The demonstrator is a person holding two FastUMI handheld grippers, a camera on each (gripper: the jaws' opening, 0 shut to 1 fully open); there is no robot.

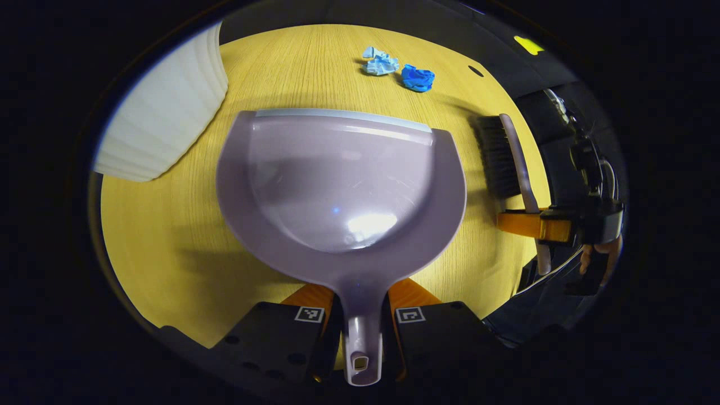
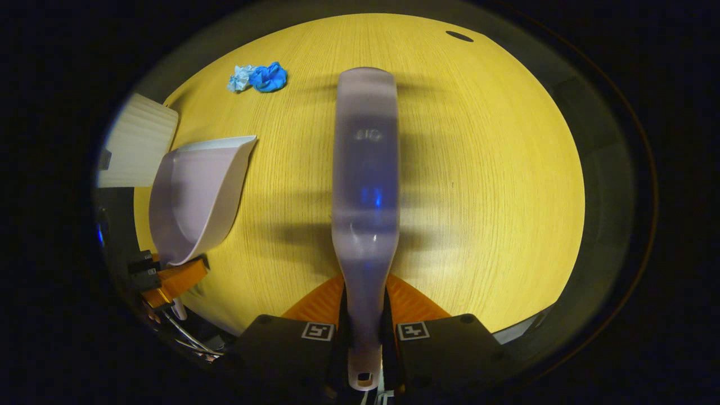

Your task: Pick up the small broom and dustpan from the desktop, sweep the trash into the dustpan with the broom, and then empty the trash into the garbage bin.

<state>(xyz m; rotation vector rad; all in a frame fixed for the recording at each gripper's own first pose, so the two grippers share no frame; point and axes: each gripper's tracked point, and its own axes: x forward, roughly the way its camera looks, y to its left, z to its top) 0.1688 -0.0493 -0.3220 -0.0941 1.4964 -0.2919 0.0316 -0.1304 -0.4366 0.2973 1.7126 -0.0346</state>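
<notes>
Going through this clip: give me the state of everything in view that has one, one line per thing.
Dustpan: lifted off the table, held by its handle, empty.
Broom: held by its handle, bristles facing down.
Left gripper: shut on the dustpan handle.
Right gripper: shut on the broom handle.
Blue trash: crumpled, lying on the table, unswept.
Pale blue trash: crumpled, beside the blue piece, unswept.
Garbage bin: standing by the table edge; contents not visible.

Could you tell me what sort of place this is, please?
Probably a staged tabletop cleaning setup: a wooden desktop, a ribbed white bin at its edge, and crumpled blue trash waiting for the dustpan.
</notes>
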